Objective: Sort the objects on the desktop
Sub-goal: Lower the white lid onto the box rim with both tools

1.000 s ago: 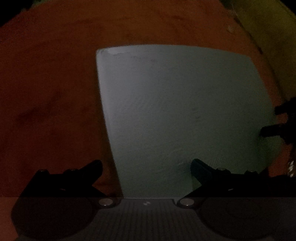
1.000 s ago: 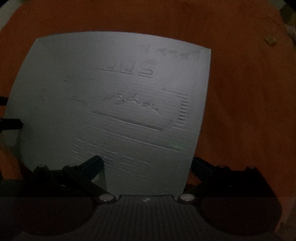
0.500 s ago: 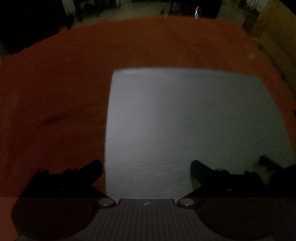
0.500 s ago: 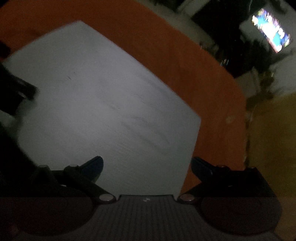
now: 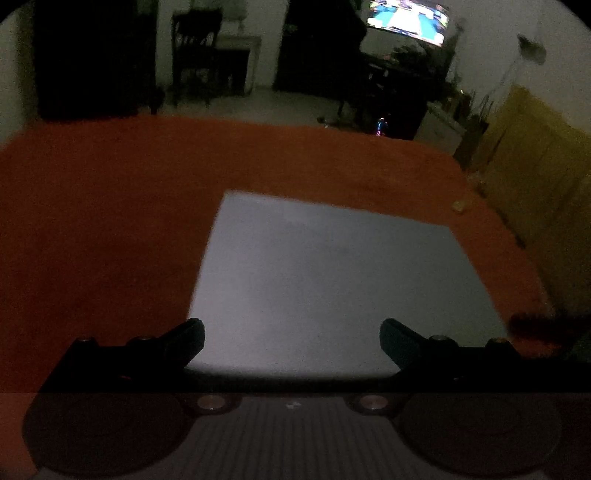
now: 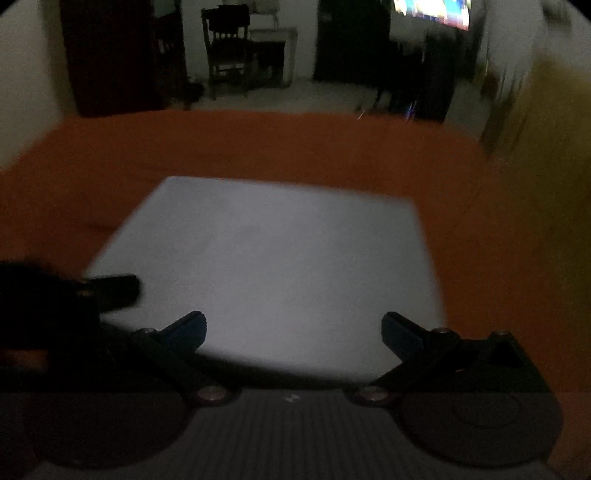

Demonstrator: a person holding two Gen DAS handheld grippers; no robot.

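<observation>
- A pale grey-blue flat mat [image 5: 332,280] lay on the orange-covered counter [image 5: 92,221]; it was rectangular, thin and matte, and in this dim, blurred light no print or relief could be made out on its face.
- In the left wrist view the mat's near edge ran under the camera housing, its left edge slanted up from just beside the left-hand fingertip, and its far corners stopped well short of the counter's back edge.
- The left gripper [image 5: 291,341] had its fingers [image 5: 188,338] spread wide and released, with nothing between them; the mat lay below and ahead of the gap, and whether the tips touched it could not be told.
- The right gripper [image 6: 293,334] likewise held its fingers [image 6: 400,334] wide apart and empty above the mat's [image 6: 266,266] near portion, both tips over the pale surface.
- In the right wrist view a dark part of the left gripper [image 6: 110,290] reached in over the mat's left edge.
- A small pale scrap [image 5: 459,206] sat on the orange cover near the mat's far right corner, apart from it.
- Beyond the counter stood a dark chair [image 6: 225,48] and a lit screen [image 5: 406,20] high on the wall.
</observation>
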